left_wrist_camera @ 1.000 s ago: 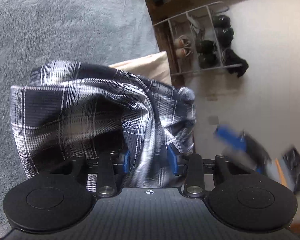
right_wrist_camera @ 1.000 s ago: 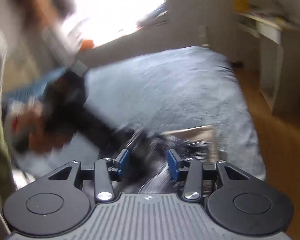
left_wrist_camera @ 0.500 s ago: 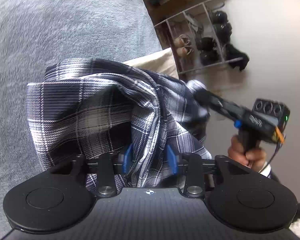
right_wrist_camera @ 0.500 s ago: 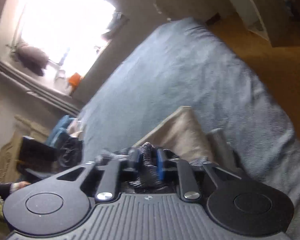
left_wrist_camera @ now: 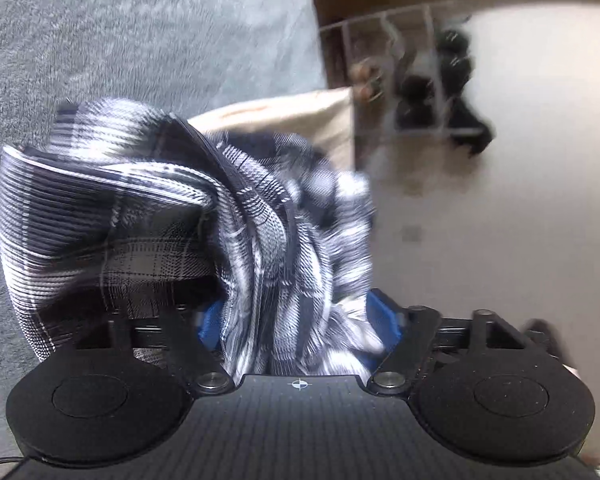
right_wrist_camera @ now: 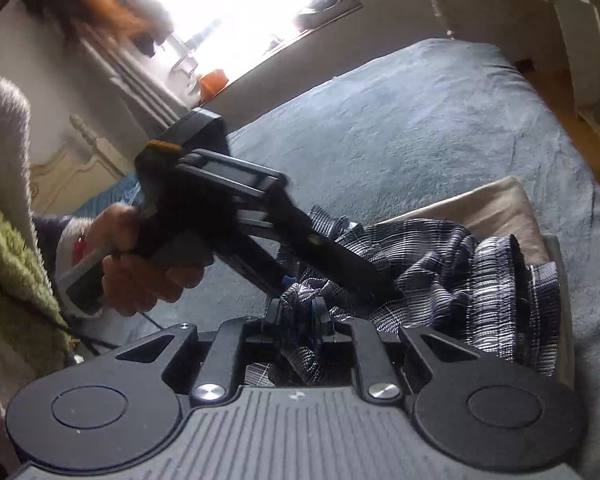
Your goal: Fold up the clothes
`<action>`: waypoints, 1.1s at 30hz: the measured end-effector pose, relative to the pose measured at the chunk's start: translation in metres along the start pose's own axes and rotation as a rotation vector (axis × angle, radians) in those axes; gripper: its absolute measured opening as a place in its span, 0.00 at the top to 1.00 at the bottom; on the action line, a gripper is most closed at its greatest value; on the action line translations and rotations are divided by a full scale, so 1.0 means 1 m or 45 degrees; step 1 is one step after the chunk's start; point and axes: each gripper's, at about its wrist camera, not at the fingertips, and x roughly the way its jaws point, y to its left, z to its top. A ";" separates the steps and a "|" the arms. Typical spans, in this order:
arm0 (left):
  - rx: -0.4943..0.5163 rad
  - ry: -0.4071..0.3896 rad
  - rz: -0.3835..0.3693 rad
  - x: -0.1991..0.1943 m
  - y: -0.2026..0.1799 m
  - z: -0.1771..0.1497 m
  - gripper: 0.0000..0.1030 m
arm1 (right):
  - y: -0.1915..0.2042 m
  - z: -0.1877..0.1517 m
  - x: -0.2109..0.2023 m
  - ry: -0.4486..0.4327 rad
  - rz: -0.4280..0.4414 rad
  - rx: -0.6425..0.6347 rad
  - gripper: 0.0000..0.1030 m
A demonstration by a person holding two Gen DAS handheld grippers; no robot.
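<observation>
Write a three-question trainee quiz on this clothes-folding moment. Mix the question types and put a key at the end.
1. True or false: the right gripper has its jaws shut on the plaid shirt.
2. What lies under the shirt on the grey bedspread? A) a red towel B) a beige folded cloth C) a pair of jeans
3. Fill in: the left gripper has its jaws ____, with bunched plaid fabric hanging between them.

Key: 1 true; 2 B, the beige folded cloth; 3 open.
</observation>
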 end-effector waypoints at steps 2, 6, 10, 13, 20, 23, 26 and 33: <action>0.014 0.008 0.052 0.005 -0.001 -0.001 0.55 | -0.004 0.005 -0.010 0.002 0.035 0.023 0.80; 0.016 -0.012 0.047 0.002 0.002 -0.003 0.64 | -0.056 0.018 -0.038 -0.149 -0.017 0.254 0.69; 0.043 -0.026 0.043 0.000 0.003 -0.006 0.65 | -0.107 0.030 -0.037 -0.187 -0.207 0.394 0.65; 0.064 -0.036 0.040 -0.002 0.003 -0.008 0.65 | -0.119 0.036 -0.015 -0.060 -0.249 0.311 0.65; 0.088 -0.054 0.031 -0.003 0.009 -0.010 0.65 | -0.098 0.039 0.008 0.066 -0.255 0.101 0.86; 0.065 -0.059 -0.005 -0.002 0.016 -0.007 0.64 | -0.080 0.042 -0.007 0.014 -0.201 0.063 0.91; 0.006 -0.063 -0.060 -0.002 0.024 -0.004 0.64 | -0.060 0.040 -0.018 -0.013 -0.123 0.060 0.92; -0.127 -0.042 -0.145 -0.004 0.036 0.005 0.53 | -0.033 0.017 -0.017 -0.025 -0.015 0.139 0.91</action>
